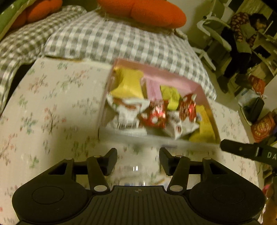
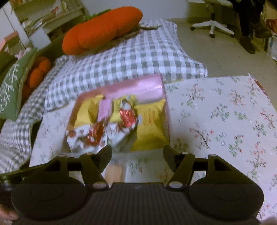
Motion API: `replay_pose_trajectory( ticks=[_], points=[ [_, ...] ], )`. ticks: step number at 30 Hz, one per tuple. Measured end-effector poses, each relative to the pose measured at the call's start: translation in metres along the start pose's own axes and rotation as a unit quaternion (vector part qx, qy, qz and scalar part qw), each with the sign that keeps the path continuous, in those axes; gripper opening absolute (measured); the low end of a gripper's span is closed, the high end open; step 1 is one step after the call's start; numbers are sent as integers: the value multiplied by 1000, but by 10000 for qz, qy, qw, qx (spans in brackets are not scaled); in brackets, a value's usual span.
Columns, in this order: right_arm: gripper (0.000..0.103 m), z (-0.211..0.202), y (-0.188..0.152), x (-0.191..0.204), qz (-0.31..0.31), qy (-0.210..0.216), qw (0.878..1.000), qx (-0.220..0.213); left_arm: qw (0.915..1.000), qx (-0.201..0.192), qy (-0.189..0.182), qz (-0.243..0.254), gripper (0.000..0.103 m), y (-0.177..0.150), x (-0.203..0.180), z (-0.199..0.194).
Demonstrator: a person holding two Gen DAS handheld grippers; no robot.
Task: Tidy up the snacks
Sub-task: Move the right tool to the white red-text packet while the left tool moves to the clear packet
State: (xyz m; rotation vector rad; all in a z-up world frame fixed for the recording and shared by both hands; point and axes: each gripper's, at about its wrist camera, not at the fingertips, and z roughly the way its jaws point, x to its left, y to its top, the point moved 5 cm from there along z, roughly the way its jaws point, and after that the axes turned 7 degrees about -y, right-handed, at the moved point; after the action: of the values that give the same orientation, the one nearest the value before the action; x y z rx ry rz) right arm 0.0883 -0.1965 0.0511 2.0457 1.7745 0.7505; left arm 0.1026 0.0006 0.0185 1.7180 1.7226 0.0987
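Observation:
A pink box (image 1: pixel 173 76) stands on a floral-covered table (image 1: pixel 52 112) and holds yellow packets (image 1: pixel 128 84) and red-and-white wrapped snacks (image 1: pixel 154 116). My left gripper (image 1: pixel 138 156) is open and empty, just in front of the box's near wall. The same box (image 2: pixel 147 88) shows in the right wrist view with yellow packets (image 2: pixel 150 128) and red-and-white snacks (image 2: pixel 90 136). My right gripper (image 2: pixel 137 153) is open and empty at the box's near edge. A finger of the right gripper (image 1: pixel 245 150) shows at the right edge of the left wrist view.
Grey checked bedding (image 1: pixel 121 38) with an orange carrot cushion (image 1: pixel 143 10) lies behind the table. A green cushion (image 2: pixel 12 86) is at the left. A white swivel chair (image 2: pixel 213 26) and a seated person (image 1: pixel 242 39) are on the floor to the right.

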Motion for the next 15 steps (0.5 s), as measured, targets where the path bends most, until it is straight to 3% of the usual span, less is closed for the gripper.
replay_pose_trajectory(
  ticks=[9,15],
  points=[
    [69,-16,-23,-10,-327,32,9993,151,9997,200,-43,-137,66,-41,1,-12],
    [69,-17,-48,4,-980,68,9940,483,9993,307,-33,-219,66,-57,0,-15]
  ],
)
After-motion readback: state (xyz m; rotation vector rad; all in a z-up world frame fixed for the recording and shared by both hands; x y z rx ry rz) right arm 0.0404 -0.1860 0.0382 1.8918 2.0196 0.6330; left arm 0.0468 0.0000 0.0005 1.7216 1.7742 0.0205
